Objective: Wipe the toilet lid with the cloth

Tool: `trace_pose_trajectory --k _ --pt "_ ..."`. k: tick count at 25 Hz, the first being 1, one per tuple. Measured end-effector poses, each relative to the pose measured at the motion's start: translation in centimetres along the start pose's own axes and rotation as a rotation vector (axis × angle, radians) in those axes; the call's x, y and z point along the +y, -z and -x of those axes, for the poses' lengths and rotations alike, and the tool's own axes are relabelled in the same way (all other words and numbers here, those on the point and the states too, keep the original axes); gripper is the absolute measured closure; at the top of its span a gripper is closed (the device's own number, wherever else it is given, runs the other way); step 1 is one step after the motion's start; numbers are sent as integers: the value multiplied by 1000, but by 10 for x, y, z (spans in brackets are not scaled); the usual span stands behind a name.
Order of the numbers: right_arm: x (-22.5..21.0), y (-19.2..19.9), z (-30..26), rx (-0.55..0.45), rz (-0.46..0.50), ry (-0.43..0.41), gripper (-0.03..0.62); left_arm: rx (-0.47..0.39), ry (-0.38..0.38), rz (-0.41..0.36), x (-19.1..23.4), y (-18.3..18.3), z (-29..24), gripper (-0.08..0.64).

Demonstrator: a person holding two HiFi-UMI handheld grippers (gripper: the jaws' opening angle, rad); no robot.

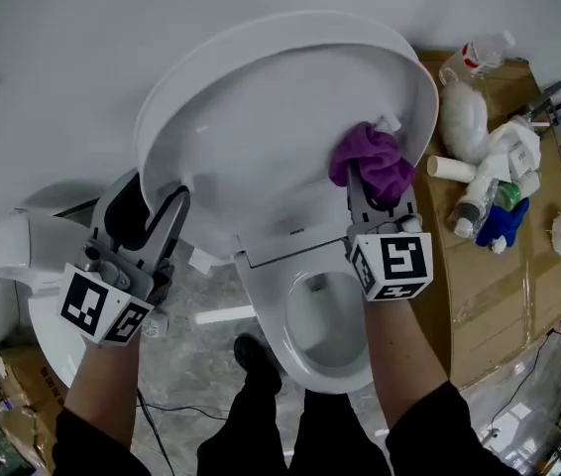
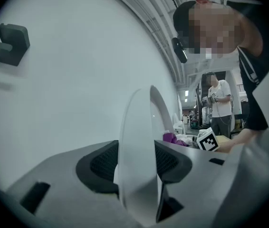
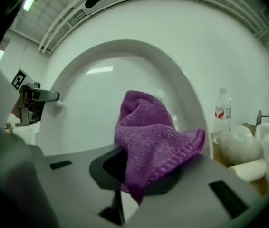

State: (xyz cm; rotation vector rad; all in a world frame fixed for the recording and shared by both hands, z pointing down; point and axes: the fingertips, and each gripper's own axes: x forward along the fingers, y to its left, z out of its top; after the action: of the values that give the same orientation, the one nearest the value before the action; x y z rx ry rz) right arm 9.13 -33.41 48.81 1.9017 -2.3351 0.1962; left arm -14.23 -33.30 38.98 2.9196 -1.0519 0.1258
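The white toilet lid point(image 1: 261, 117) stands raised against the wall. My left gripper point(image 1: 162, 191) is at the lid's left edge. In the left gripper view the lid's rim point(image 2: 137, 146) runs between the two dark pads, and the left gripper point(image 2: 137, 167) is shut on it. My right gripper point(image 1: 378, 188) is shut on a bunched purple cloth point(image 1: 372, 162), which lies against the lid's inner face near its right edge. The right gripper view shows the cloth point(image 3: 148, 137) spilling over the right gripper point(image 3: 141, 167), with the lid point(image 3: 91, 108) just behind it.
The open toilet bowl point(image 1: 325, 325) lies below the lid, between my arms. A cardboard box point(image 1: 499, 266) at the right carries bottles, paper rolls and white bags. A white appliance point(image 1: 18, 251) stands at the left. A person point(image 2: 220, 103) stands far behind.
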Motion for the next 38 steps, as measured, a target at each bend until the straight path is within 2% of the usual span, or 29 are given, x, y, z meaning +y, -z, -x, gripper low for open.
trace_pose_trajectory --k 3,8,12,17,21,29,34,38 --pt "46 3 -5 -18 -6 -39 537 -17 25 -10 -1 0 -1 359" --pt "132 6 -14 -39 43 -129 537 -19 49 -60 -4 6 3 357" --pt "200 19 -17 -5 80 -229 537 -34 72 -63 -7 11 7 356" --pt "244 30 -20 -10 84 -318 537 -31 88 -37 -9 26 12 354" --pt "216 36 -19 -33 86 -308 537 -29 86 -57 -9 33 13 353" --pt "112 57 -11 -2 184 -251 537 -8 2 -4 -3 49 11 353" --pt "41 74 -5 14 158 -172 537 22 -57 17 0 61 9 353" --pt "-10 92 1 49 128 -90 537 41 -70 12 -1 67 5 353"
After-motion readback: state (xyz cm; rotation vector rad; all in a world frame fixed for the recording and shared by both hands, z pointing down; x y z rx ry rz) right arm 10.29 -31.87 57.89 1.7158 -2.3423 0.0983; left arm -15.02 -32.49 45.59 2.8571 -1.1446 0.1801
